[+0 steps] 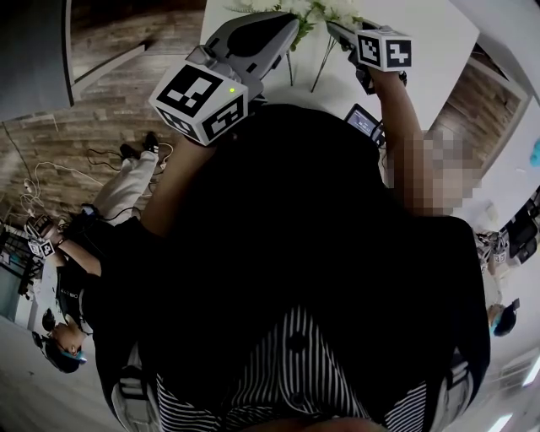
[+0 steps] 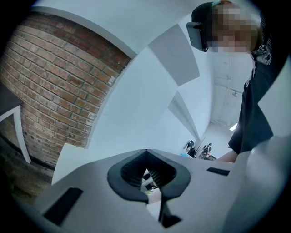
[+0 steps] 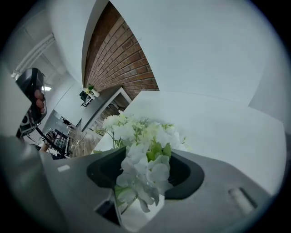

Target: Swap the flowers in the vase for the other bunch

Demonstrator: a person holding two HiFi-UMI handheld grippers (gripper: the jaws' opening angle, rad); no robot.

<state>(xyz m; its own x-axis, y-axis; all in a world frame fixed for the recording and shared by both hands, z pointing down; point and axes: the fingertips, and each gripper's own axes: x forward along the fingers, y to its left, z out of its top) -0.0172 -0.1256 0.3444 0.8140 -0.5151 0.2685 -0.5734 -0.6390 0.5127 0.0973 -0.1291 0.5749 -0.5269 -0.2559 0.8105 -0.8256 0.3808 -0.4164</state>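
Brick wall (image 2: 50, 82) and pale plaster close off the room, and a white counter (image 1: 430, 21) runs across the 12 o'clock edge of the head view. The rest of that view is mostly the dark torso of whoever carries the rig.

The left hand-held gripper (image 2: 146, 157) hangs at 11 o'clock with its tips together and nothing between them. The right hand-held gripper (image 3: 145, 157) sits at 1 o'clock, pitched down at the counter. Its jaws stand apart, and the flowers (image 3: 150, 170) rise between the pads without being squeezed, as far as I can see.

The bunch lies dead ahead of the right gripper, blooms at 12 o'clock and thin stems (image 1: 323, 66) trailing back toward 6, so its long axis runs along my line of approach. The right is clearly the nearer hand.

More white blooms (image 3: 119, 127) show just beyond at 11 o'clock. I cannot tell whether they are the other bunch. No view shows me the vase.
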